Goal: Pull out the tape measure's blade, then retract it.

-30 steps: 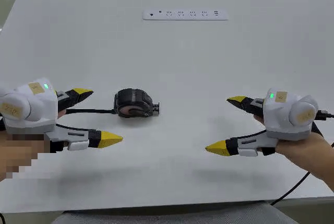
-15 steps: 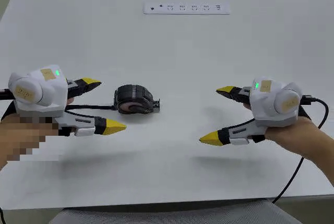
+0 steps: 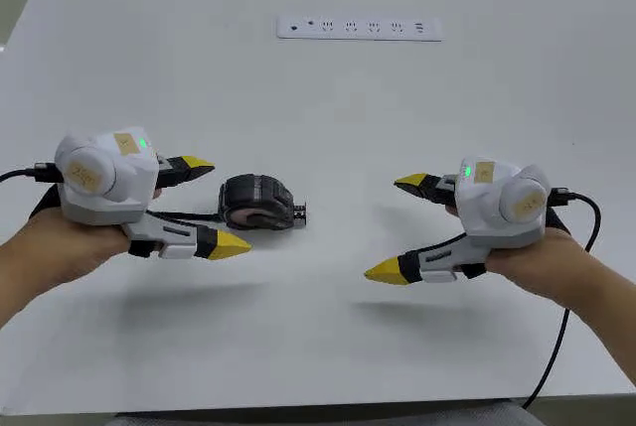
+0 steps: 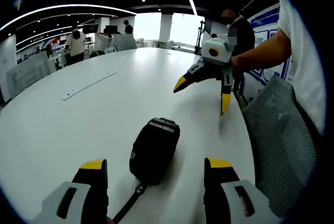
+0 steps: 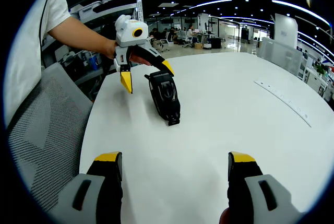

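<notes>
While both pairs of jaws stand open, brace the black hard-shelled tape measure (image 3: 256, 201), likely rigid and slick, with your left gripper (image 3: 221, 204); your right gripper (image 3: 388, 226) pinches its end hook (image 3: 298, 213).

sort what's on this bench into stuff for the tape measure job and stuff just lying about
For the job: tape measure, blade not yet pulled out; left gripper, open; right gripper, open.

Lying about: power strip at the far side of the table.
</notes>
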`<state>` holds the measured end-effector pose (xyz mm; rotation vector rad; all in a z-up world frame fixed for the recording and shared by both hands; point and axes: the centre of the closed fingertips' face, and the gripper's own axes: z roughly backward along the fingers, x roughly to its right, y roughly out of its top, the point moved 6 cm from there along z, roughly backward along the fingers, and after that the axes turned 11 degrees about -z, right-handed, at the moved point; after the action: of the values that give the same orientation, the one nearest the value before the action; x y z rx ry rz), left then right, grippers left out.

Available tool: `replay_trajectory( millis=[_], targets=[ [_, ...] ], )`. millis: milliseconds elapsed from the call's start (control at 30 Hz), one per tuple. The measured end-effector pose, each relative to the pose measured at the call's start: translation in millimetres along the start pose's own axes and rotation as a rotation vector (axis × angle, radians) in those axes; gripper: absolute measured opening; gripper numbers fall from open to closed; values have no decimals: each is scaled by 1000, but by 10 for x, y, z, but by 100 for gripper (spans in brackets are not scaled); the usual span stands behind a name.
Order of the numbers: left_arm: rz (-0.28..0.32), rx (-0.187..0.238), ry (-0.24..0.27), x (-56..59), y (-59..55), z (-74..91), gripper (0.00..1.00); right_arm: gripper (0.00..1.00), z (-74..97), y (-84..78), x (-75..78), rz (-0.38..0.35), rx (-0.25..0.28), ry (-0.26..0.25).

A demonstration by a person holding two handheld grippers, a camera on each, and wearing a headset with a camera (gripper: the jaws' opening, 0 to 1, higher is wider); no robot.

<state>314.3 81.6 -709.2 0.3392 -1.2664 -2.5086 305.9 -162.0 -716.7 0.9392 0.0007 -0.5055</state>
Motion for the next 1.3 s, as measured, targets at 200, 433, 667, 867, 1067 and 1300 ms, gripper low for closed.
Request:
replay_trajectory(
  millis=[200, 433, 667, 867, 1067, 1300],
  targets=[
    [-4, -9, -18, -36, -22, -81, 69, 79, -82, 43, 11, -2, 8, 12],
    [-32, -22, -43, -47, -52, -161, 62, 79, -153, 49, 6, -3, 5, 27],
    [-28, -20, -50, -57, -55, -215, 55, 79, -178, 50, 10, -7, 5, 33],
    [-42, -15, -62, -64, -29, -249, 50, 79, -200, 47, 10, -6, 3, 34],
    [-48, -27, -91, -56, -44, -255, 38, 79, -226, 45, 10, -5, -1, 39],
    [-52, -28, -103, -66, -74, -258, 33, 76, -270, 77, 0, 1, 10, 45]
  ],
)
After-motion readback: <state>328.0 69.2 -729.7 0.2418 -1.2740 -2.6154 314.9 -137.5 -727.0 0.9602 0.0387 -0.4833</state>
